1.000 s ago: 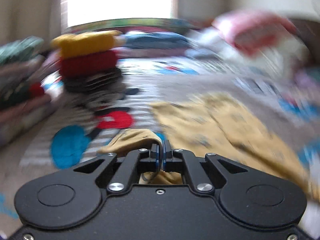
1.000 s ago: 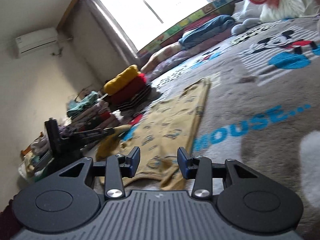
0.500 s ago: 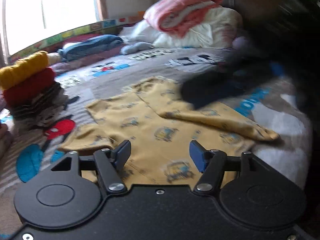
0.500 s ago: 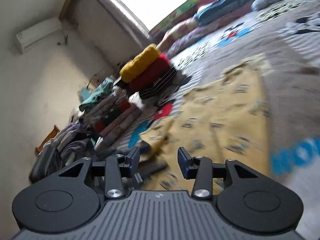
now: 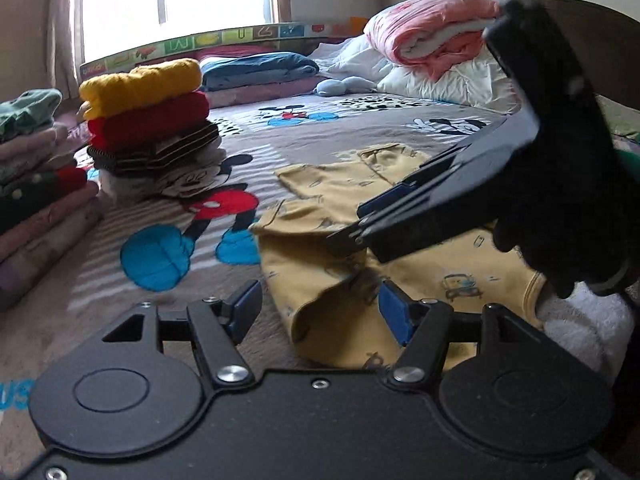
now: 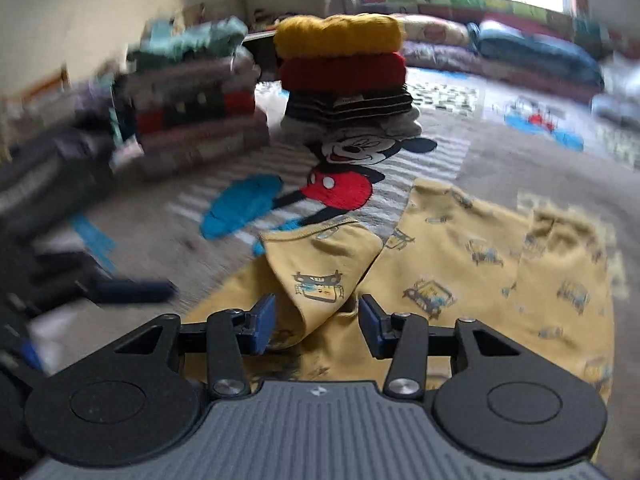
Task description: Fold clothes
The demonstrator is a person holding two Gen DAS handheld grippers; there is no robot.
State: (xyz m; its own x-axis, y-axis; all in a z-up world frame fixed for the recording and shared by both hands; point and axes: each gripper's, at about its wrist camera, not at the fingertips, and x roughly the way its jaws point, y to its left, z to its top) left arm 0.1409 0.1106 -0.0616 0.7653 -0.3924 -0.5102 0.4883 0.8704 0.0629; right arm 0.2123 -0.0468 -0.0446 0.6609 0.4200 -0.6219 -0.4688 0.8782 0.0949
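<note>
Both tongs gape empty, left tongs (image 5: 318,312) just beside right tongs (image 6: 316,322)

Daylight comes from the window (image 5: 176,4), which is overexposed to white. The room is softly lit, with weak shadows. The right wrist view is motion-blurred, strongest at left. Fisheye bends the edges.

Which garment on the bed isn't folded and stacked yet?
The yellow printed shirt, lying loose and rumpled on the bedspread under both grippers. The mustard sweater and red one sit folded in a stack behind it.
</note>
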